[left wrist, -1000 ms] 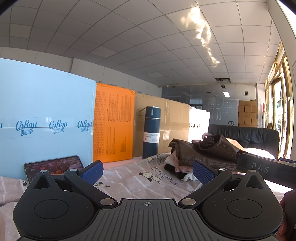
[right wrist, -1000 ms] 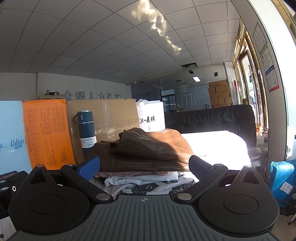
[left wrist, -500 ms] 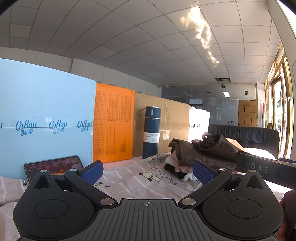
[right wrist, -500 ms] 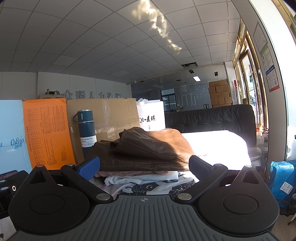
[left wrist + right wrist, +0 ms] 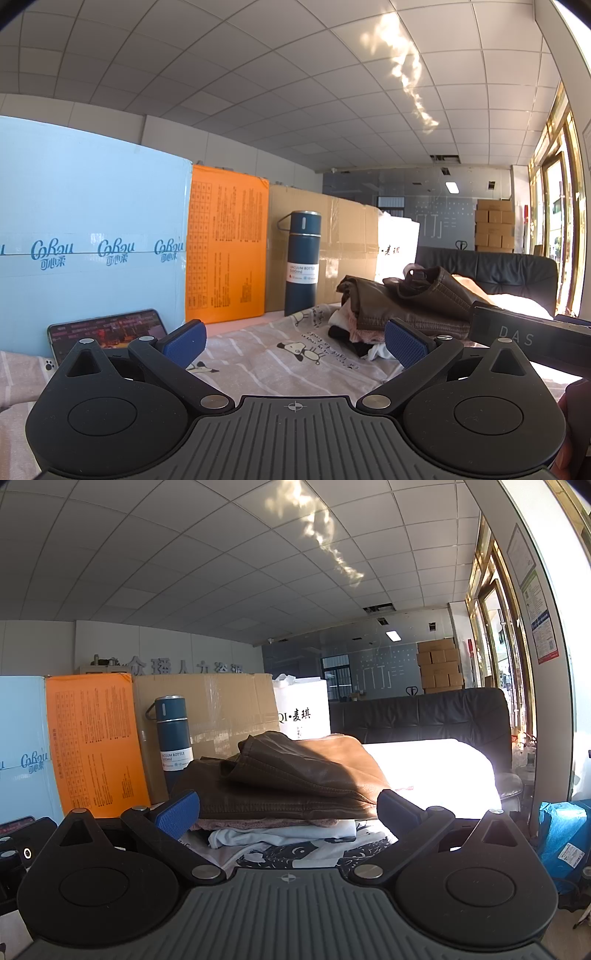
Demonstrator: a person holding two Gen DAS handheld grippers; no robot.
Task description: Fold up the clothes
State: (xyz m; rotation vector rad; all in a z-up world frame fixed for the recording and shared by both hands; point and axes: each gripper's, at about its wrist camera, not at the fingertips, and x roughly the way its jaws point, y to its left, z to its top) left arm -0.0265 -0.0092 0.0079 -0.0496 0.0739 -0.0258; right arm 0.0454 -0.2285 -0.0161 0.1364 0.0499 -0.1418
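Beside the clothes pile (image 5: 291, 786), only the left view shows a phone (image 5: 107, 328).

The phone (image 5: 107, 330) sits half behind the left tongs (image 5: 293, 341), its screen too blurred to read. Clothes under the brown jacket (image 5: 295, 775) show only their edges. The orange box's (image 5: 227, 243) print is too small to read.
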